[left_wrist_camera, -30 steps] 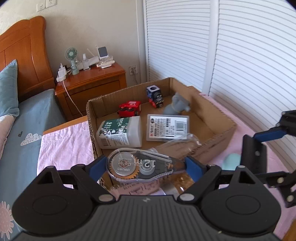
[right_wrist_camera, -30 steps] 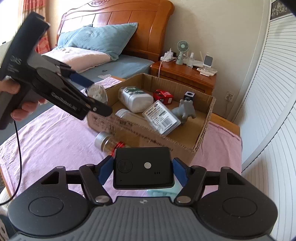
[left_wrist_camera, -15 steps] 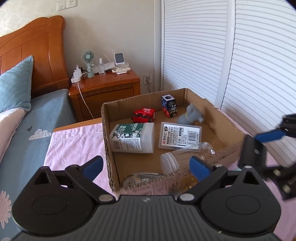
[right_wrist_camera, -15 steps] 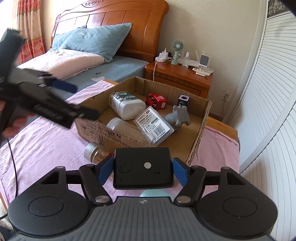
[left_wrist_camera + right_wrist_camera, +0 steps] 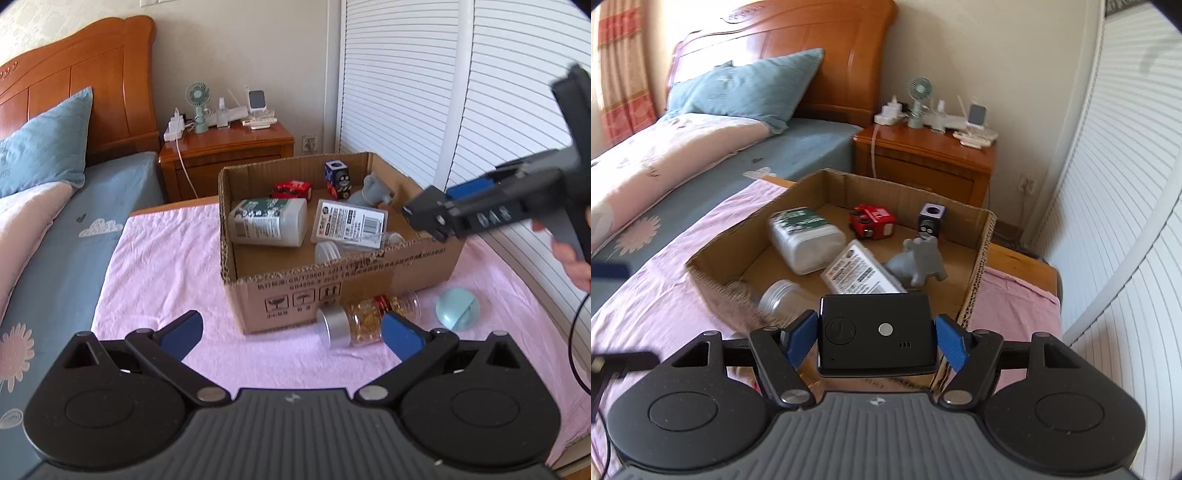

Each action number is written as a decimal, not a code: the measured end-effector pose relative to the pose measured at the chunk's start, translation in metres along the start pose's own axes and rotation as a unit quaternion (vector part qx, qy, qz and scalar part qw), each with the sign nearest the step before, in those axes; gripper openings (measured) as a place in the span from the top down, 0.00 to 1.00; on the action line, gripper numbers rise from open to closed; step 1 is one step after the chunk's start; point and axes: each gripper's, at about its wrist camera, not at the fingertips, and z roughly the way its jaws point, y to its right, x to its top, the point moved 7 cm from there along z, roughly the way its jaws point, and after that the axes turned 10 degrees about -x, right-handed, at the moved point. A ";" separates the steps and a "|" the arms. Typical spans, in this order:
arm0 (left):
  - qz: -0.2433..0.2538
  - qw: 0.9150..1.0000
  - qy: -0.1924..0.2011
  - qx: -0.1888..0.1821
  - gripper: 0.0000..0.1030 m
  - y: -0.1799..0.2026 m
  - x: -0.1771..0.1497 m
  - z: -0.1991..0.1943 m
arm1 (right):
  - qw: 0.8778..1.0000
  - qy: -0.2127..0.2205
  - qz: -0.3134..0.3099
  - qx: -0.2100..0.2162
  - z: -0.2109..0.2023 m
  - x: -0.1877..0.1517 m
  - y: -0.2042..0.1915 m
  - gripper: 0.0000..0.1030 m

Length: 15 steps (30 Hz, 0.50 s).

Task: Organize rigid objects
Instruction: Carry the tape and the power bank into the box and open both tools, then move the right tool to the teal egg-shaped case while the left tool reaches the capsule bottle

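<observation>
Where right gripper (image 5: 876, 338) clamps black device (image 5: 875, 334), left view adds pill jar (image 5: 364, 318)

A second ago my left tongs (image 5: 291, 334) were clamped on the clear correction-tape dispenser; now they are spread wide and empty, and I can't pick the dispenser out in the cardboard box (image 5: 332, 284) from here. I've pulled the left tongs back from over the box, so its printed front wall, the jar of yellow capsules (image 5: 364, 321) and the teal ball (image 5: 457, 308) on the pink cloth now show. My right tongs (image 5: 875, 338), with the black device (image 5: 875, 334) between them, have moved in over the box's near edge.
</observation>
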 end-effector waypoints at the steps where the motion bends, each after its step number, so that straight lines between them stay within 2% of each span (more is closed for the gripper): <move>1: 0.000 1.000 -0.001 0.000 0.01 0.000 -0.001 -0.001 | 1.000 -0.002 0.005 -0.001 0.004 0.002 0.002 0.28; 5: 0.001 1.000 -0.004 0.004 0.01 0.000 -0.005 -0.002 | 1.000 -0.017 0.024 -0.001 0.018 0.005 0.006 0.28; 7: -0.002 1.000 -0.003 0.003 0.01 -0.001 -0.005 -0.002 | 0.999 -0.014 0.035 -0.001 0.019 0.004 0.008 0.15; 8: -0.003 1.000 -0.003 0.003 0.01 -0.001 -0.005 -0.002 | 0.999 -0.013 0.040 -0.005 0.019 0.003 0.009 0.04; 9: -0.004 1.000 -0.003 0.002 0.01 -0.001 -0.006 -0.002 | 0.999 -0.008 0.045 -0.008 0.017 0.002 0.010 0.02; 15: -0.004 1.000 -0.009 0.003 0.01 0.002 -0.006 -0.002 | 0.999 -0.005 0.048 -0.009 0.003 -0.003 0.011 0.00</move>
